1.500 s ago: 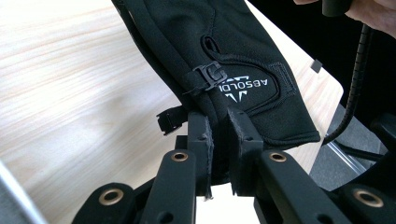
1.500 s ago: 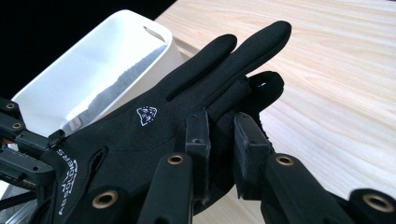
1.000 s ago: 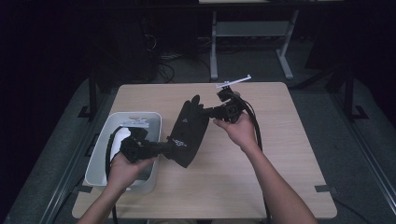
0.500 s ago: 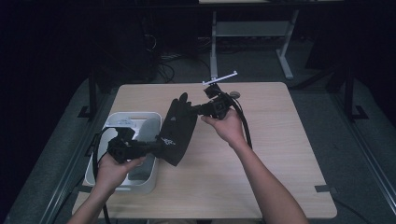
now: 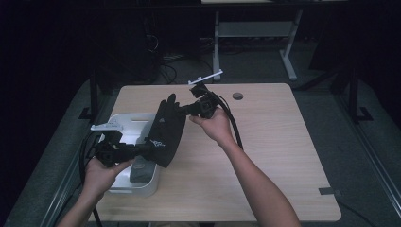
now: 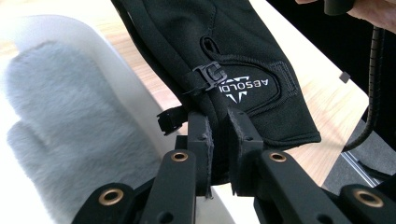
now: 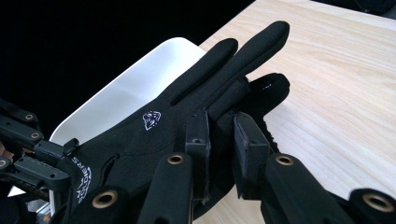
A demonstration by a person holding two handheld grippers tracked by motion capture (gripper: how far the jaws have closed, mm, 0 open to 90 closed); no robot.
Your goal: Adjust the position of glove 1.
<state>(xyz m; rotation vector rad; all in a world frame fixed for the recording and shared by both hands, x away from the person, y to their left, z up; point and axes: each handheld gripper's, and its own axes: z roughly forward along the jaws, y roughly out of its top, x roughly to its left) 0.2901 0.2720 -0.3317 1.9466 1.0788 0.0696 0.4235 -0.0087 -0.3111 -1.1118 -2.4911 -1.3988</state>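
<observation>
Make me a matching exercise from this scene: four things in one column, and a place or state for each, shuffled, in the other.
Things:
1. black glove
2. white bin
3. grey furry item
4. round hole

Places or states:
A. lying inside the bin
B. held off the table between both grippers
C. in the tabletop near its far edge
D. standing at the table's left side

Pairs: 1-B, 2-D, 3-A, 4-C. The left gripper clamps the glove's cuff end; the right gripper clamps its finger end.
</observation>
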